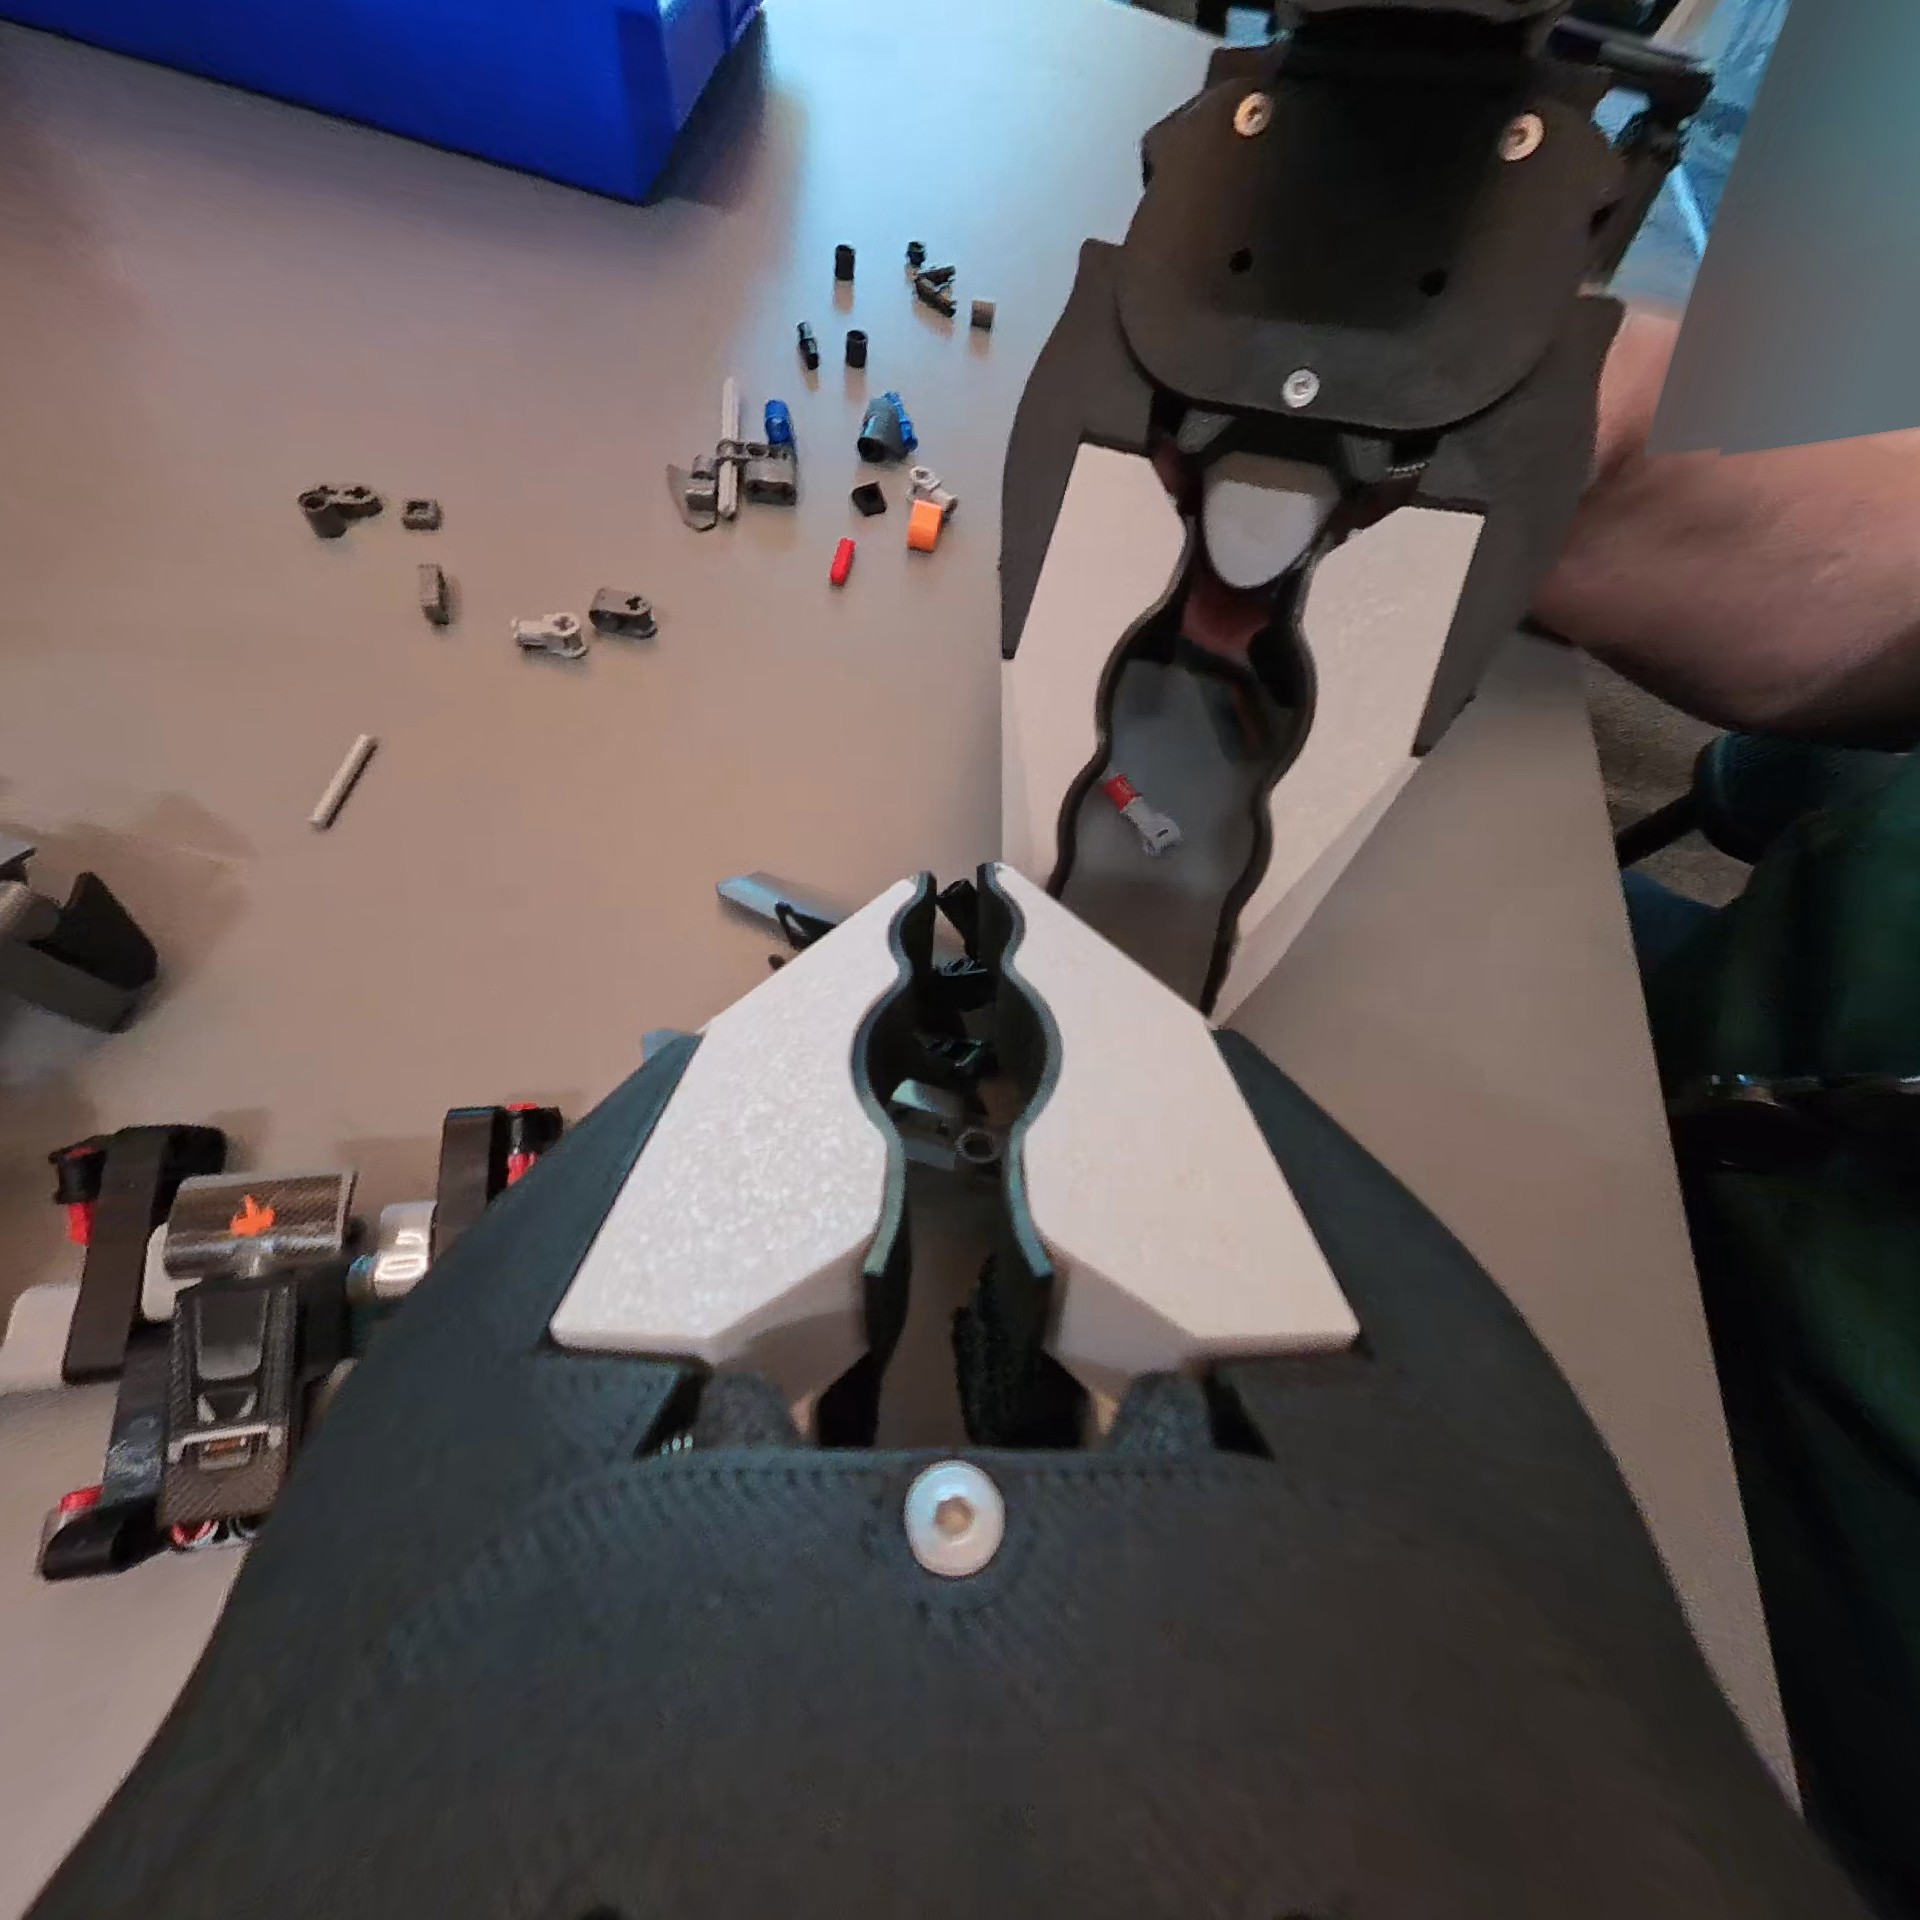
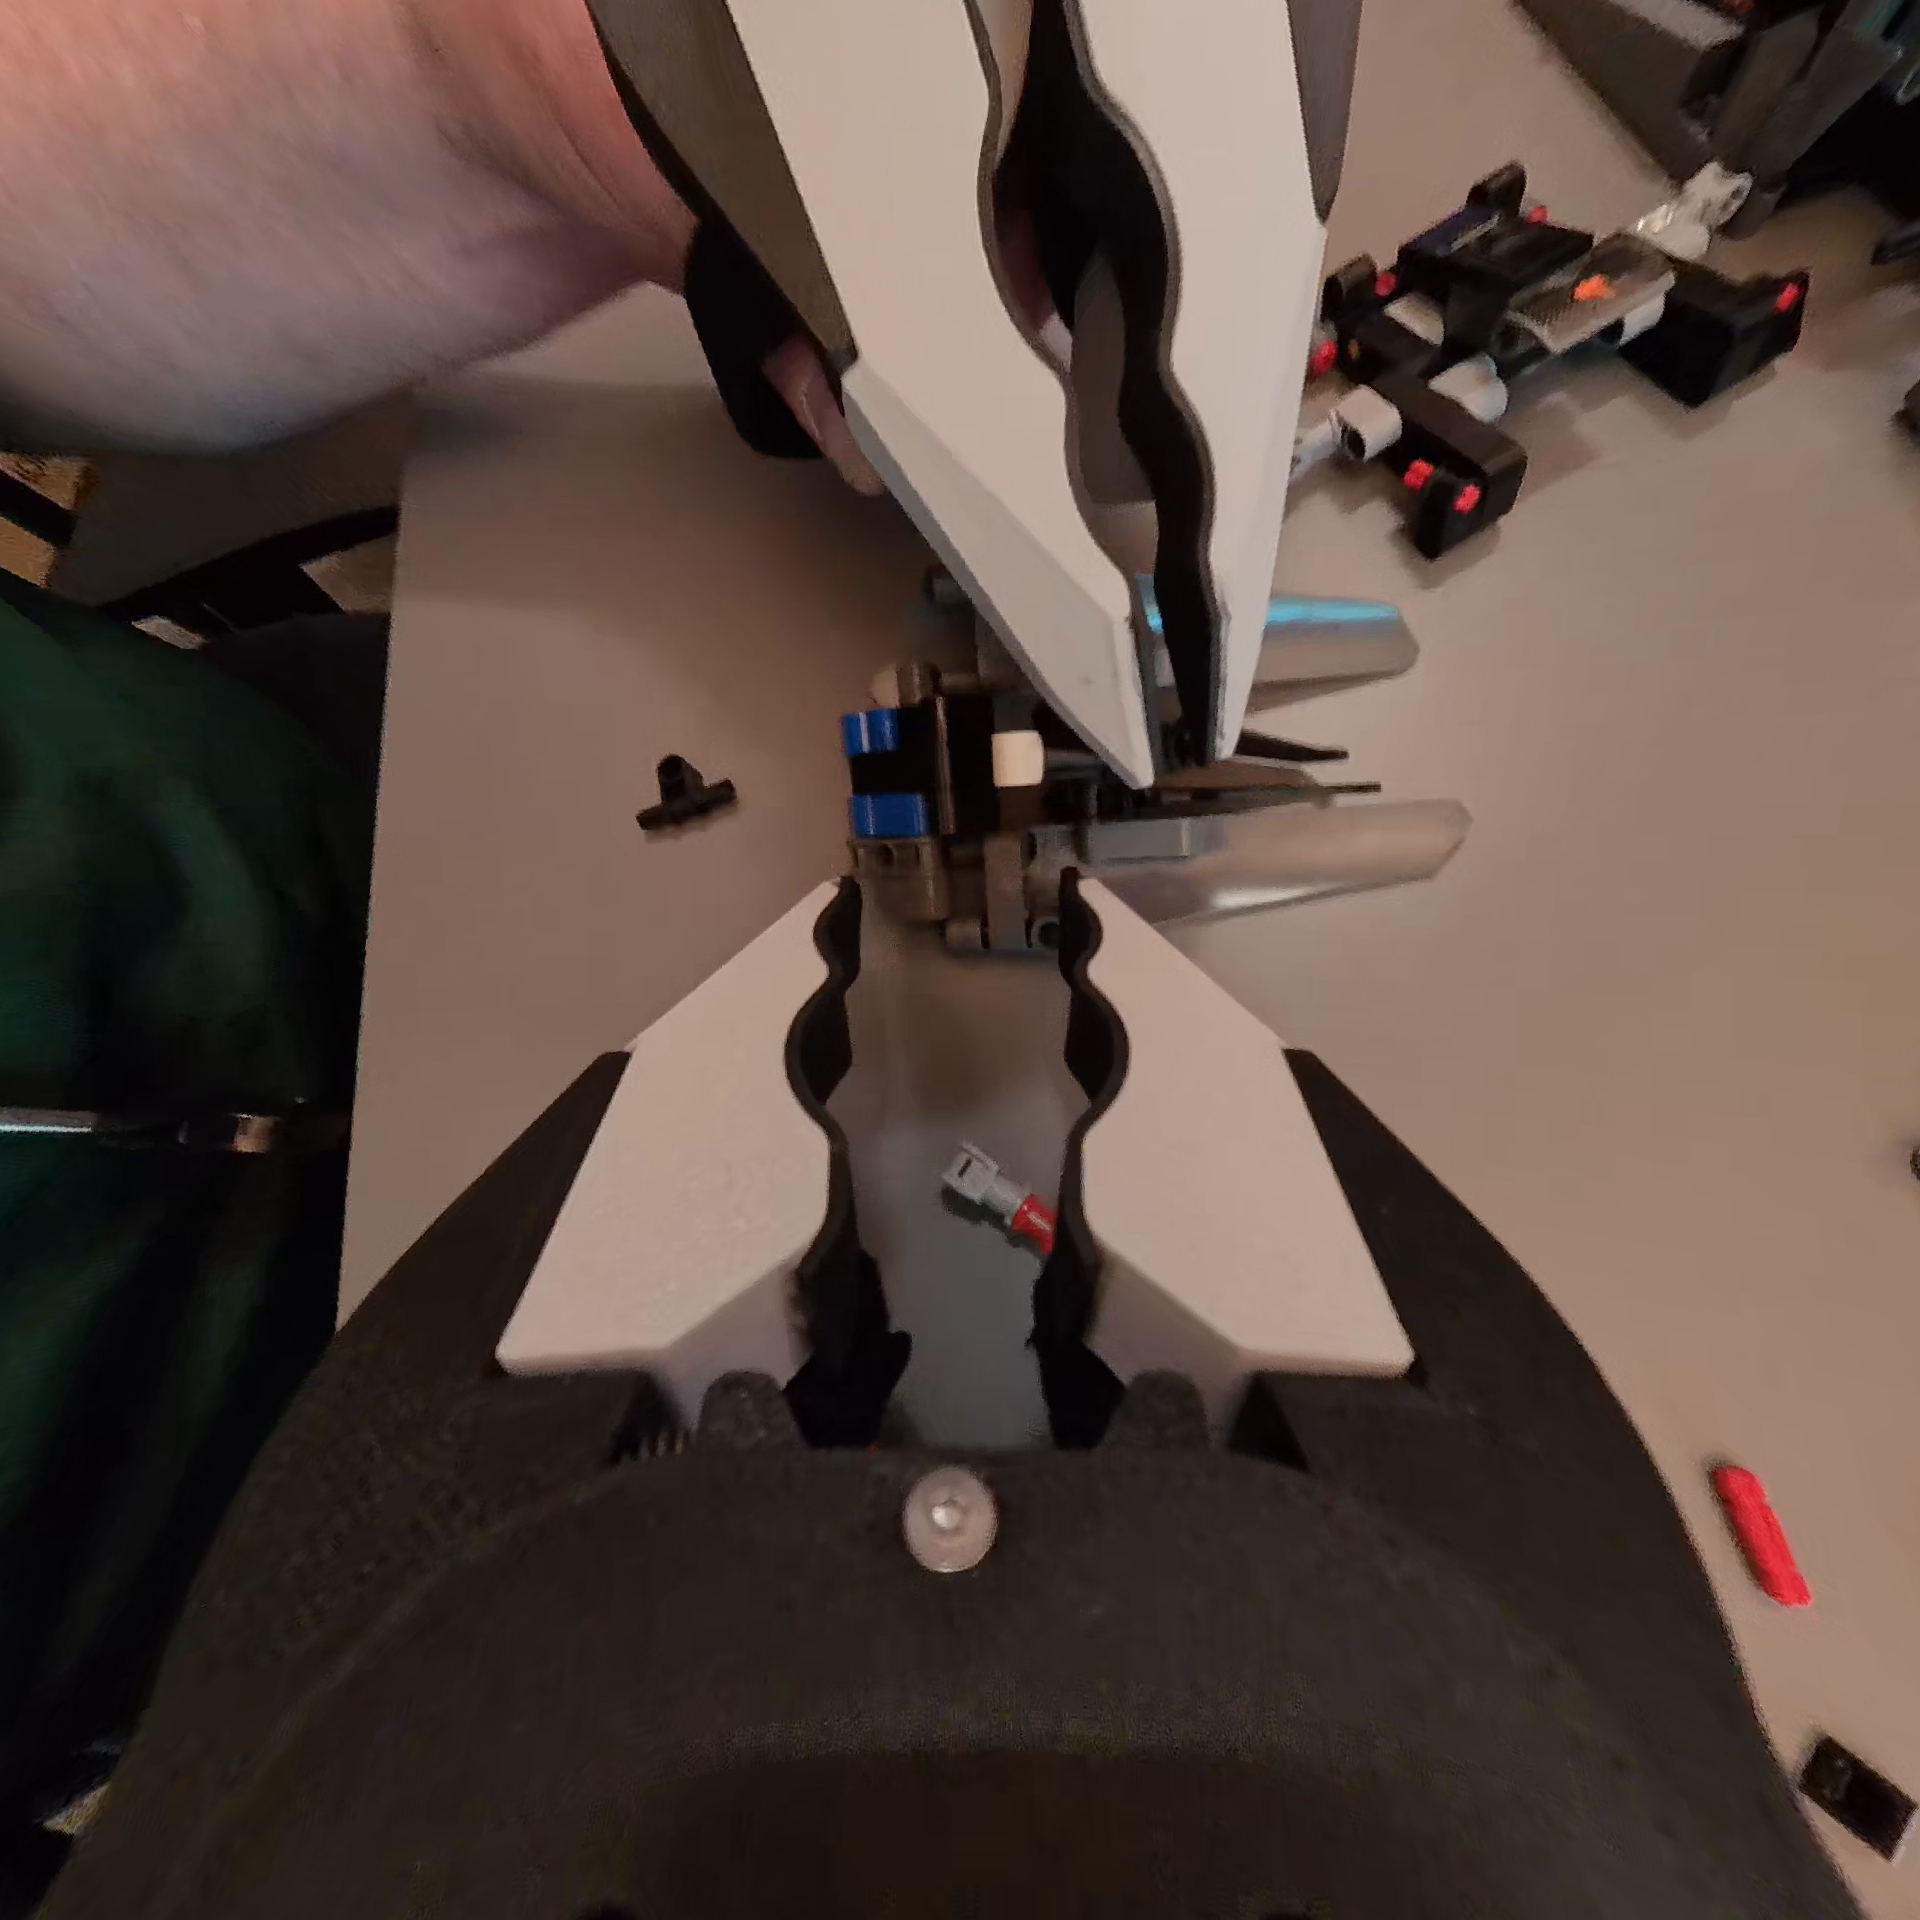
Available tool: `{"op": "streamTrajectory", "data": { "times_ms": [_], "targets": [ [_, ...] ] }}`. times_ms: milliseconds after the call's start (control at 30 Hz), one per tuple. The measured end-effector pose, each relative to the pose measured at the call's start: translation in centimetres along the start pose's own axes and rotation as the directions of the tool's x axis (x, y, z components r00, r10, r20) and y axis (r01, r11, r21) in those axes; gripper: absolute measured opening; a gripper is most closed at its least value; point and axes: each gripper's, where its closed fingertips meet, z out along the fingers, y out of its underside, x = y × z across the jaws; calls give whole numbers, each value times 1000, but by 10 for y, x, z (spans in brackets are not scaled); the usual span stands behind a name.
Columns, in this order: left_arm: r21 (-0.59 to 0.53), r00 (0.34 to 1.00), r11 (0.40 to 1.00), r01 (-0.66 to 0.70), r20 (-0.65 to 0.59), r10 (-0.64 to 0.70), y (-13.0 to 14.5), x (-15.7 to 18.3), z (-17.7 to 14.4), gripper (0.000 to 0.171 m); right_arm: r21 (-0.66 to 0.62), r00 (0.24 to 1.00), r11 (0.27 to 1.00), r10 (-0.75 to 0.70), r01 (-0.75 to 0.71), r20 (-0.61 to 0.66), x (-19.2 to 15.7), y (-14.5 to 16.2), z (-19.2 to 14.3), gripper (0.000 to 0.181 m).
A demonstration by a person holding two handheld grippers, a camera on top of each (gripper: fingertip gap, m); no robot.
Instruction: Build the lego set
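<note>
A small lego assembly (image 2: 966,769) of black, dark grey and blue parts with silver blade pieces (image 2: 1299,831) is at the table's near edge. My left gripper (image 1: 956,883) is shut on a black part at its top; it comes down from above in the right wrist view (image 2: 1174,748). My right gripper (image 2: 961,899) faces it, its tips clamped on either side of the assembly's dark grey end; it also shows in the left wrist view (image 1: 1132,945). A small grey and red pin (image 2: 997,1205) lies on the table under the gap between the right fingers.
A larger black build (image 2: 1558,332) with red pins lies farther along the table. Several loose small parts (image 1: 810,457) and a grey axle (image 1: 343,779) are scattered mid-table, with a blue box (image 1: 416,73) behind. A black T-shaped piece (image 2: 686,795) and a red piece (image 2: 1761,1538) lie nearby. To reach the black T-shaped piece (image 2: 686,795) in a straight line is about 6 cm for my right fingers, about 11 cm for my left.
</note>
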Motion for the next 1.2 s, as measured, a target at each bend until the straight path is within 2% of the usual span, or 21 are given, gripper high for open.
{"op": "streamTrajectory", "data": {
  "times_ms": [233, 400, 500, 600, 1200],
  "targets": [
    [30, 1000, 1000, -10, 27, 9, -9, -3, -9, 13, 15, 1000, 1000, -23, 23, -21, 1, -7, -7, 39],
    [0, 999, 999, -48, 16, 48, -10, -2, -7, 12, -57, 997, 997, -61, 58, -53, 11, -4, -6, 39],
    [-55, 996, 995, -78, 32, 80, -4, -6, -5, 3, -71, 998, 996, -56, 54, -28, 13, -4, -1, 37],
    [-63, 997, 995, -78, 21, 79, -1, -7, -5, 0, -82, 999, 996, -39, 39, 7, 12, -2, 4, 34],
    [-103, 994, 992, -67, 75, 74, 21, -25, -6, 0, -84, 999, 996, -4, 8, 48, 11, 0, 7, 31]
  ]
}}
